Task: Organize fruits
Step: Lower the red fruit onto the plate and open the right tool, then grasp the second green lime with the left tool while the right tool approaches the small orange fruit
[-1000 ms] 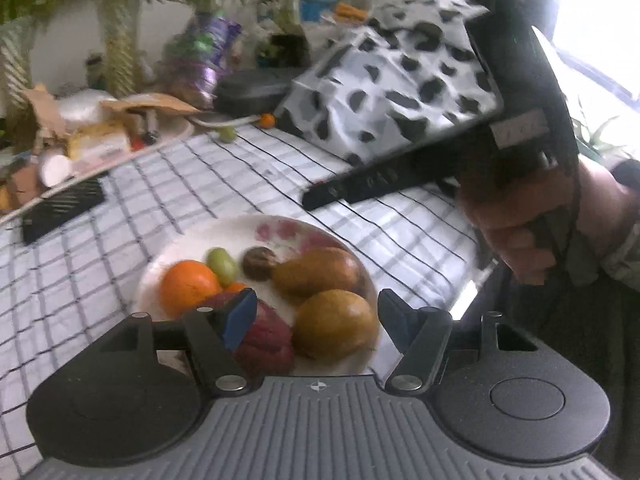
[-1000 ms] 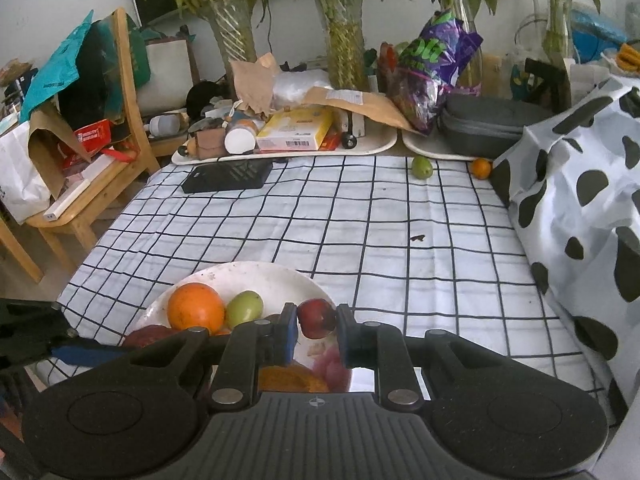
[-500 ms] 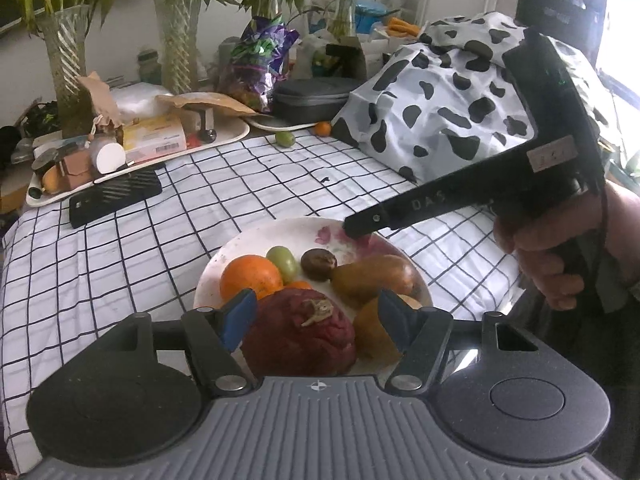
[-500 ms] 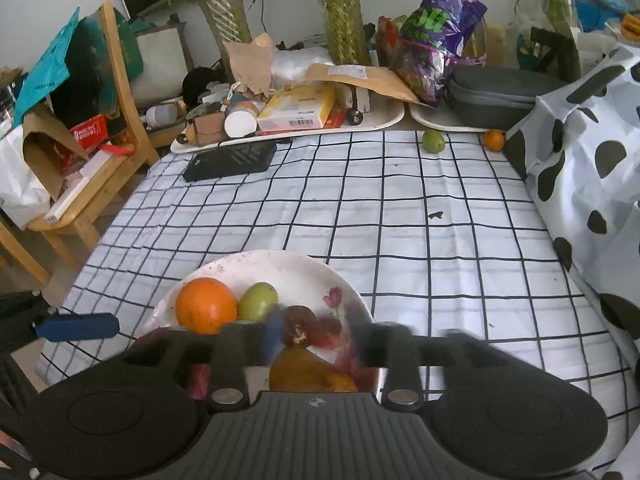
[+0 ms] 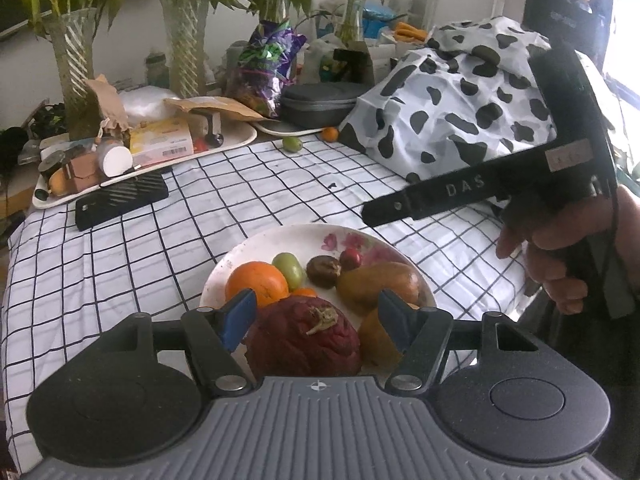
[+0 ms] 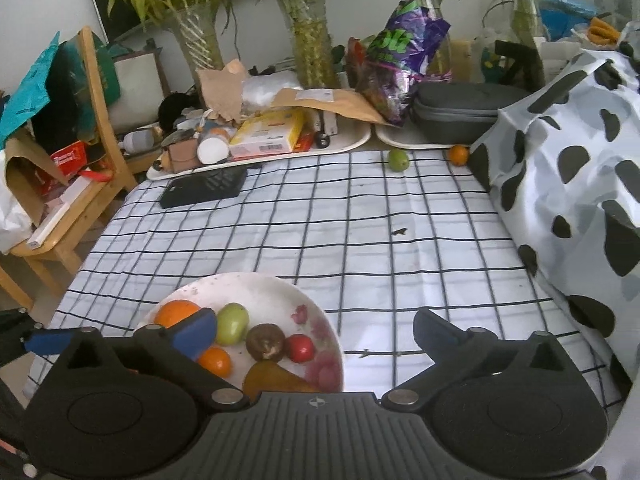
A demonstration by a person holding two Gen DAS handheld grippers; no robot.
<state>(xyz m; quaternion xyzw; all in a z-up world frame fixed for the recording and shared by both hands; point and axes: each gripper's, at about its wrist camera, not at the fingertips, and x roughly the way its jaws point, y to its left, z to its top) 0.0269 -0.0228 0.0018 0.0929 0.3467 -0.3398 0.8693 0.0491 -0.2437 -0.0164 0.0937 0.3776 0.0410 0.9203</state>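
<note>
The right gripper is hovering over the plate with jaws spread wide and nothing between them, a hand gripping its handle. The left gripper is also gaping, its jaws flanking the dark red fruit without clearly touching it. The small red fruit is lying on the plate beside the brown one.
</note>
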